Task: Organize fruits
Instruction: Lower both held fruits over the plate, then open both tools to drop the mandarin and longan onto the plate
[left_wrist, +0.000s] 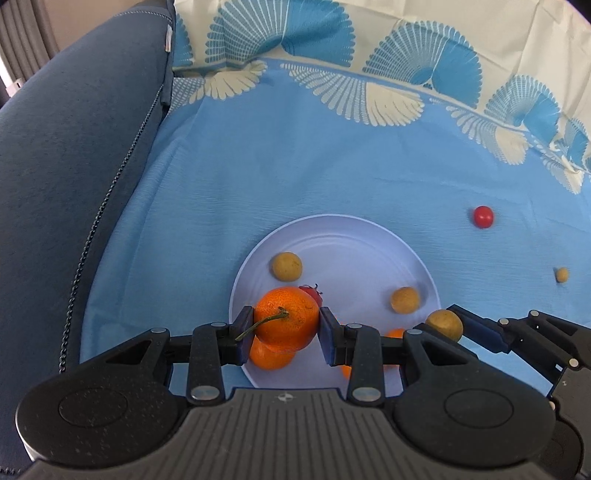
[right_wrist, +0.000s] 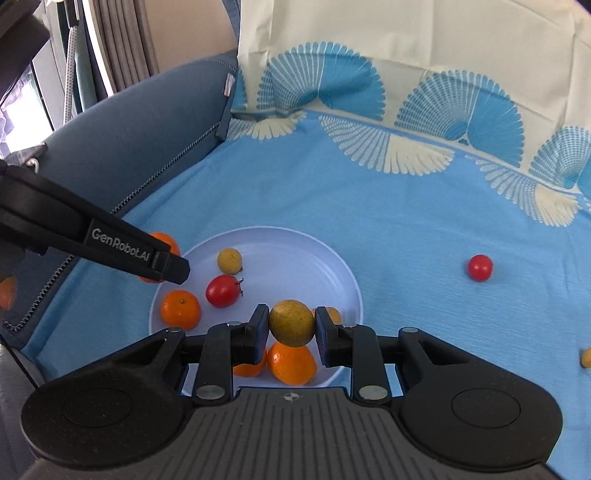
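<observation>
Surface: blue cloth (left_wrist: 295, 166) with a fan-pattern border, spread on a blue sofa (left_wrist: 74, 147).
Container: pale round plate (left_wrist: 354, 236) near the middle of the cloth; the collecting point, by my reading.
Left gripper (left_wrist: 283, 325): clamped on a stemmed mandarin (left_wrist: 286, 317), one pad on each side, held over the near-left part of the plate.
Right gripper (right_wrist: 291, 325): clamped on a yellow-brown round fruit (right_wrist: 291, 323), held over the near edge of the plate.
Already on plate: two small tan fruits (left_wrist: 287, 266) (left_wrist: 405, 300); a red tomato (right_wrist: 221, 290); three loose mandarins as the right view shows them, one at the left (right_wrist: 181, 308) and two under the right gripper (right_wrist: 291, 363).
Still on cloth: a red cherry tomato (left_wrist: 483, 216), well apart from the plate to its right; a small tan fruit (left_wrist: 562, 274), further right, near the frame edge.
Progress: judged well along. Most fruit sits on the plate.
Remaining: both held fruits not yet released; two loose pieces on the cloth to fetch.
Caution: round fruit may roll on the shallow plate once let go.
</observation>
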